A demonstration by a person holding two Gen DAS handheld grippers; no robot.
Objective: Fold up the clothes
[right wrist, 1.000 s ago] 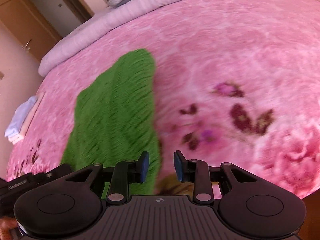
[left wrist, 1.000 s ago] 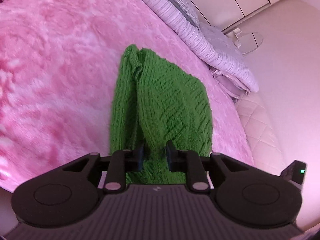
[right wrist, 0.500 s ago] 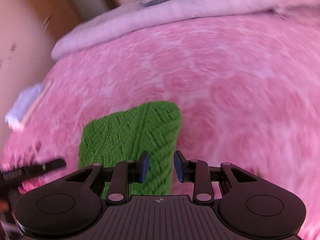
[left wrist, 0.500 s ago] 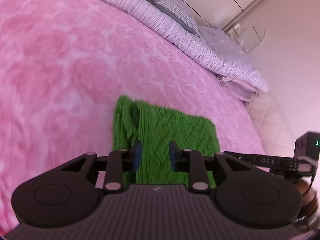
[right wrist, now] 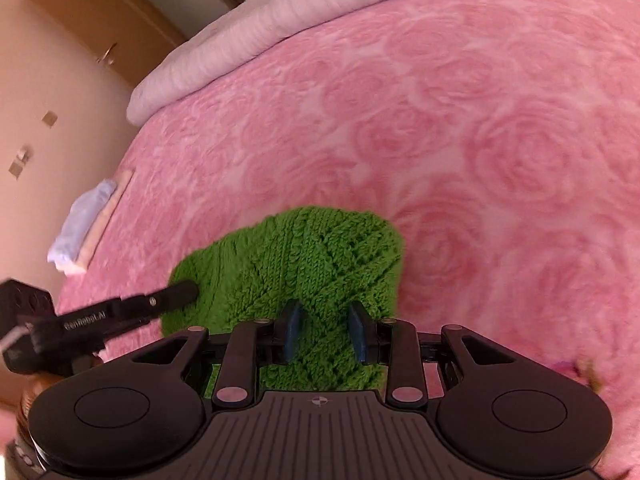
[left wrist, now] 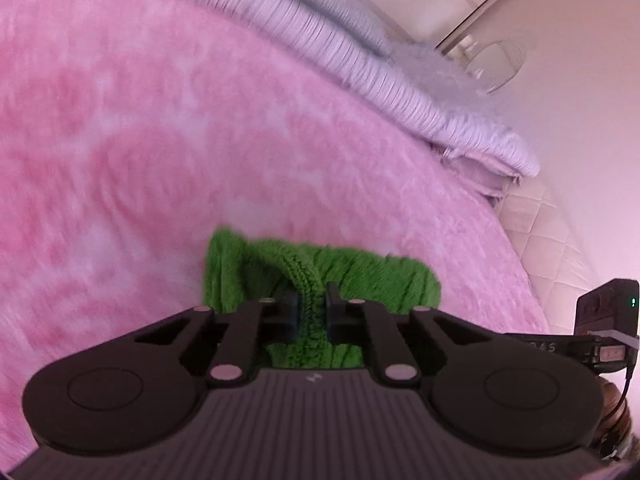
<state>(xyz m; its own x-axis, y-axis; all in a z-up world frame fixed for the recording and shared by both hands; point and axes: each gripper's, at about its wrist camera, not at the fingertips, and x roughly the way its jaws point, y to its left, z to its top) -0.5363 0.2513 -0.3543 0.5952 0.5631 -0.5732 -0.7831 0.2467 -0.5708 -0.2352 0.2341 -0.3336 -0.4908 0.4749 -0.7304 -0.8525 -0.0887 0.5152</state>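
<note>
A green knitted sweater (left wrist: 360,276) lies bunched into a short folded bundle on the pink rose-patterned bed cover (left wrist: 160,140). My left gripper (left wrist: 311,312) is shut on a raised ridge of the knit at the bundle's near edge. In the right wrist view the sweater (right wrist: 300,256) lies under and between the blue pads of my right gripper (right wrist: 326,332). Those pads stand apart and the knit between them looks flat, not pinched. The left gripper's finger (right wrist: 176,292) touches the sweater's left edge there.
A striped lilac duvet (left wrist: 360,56) and pillows lie along the far side of the bed. A folded pale cloth (right wrist: 84,224) sits at the bed's left edge, near a wooden door (right wrist: 100,12). A round glass table (left wrist: 500,60) stands beyond the bed.
The long, spread sweater has been drawn up into a short bundle. My left gripper's fingers have closed in on a fold of knit. The right gripper's fingers keep the same gap.
</note>
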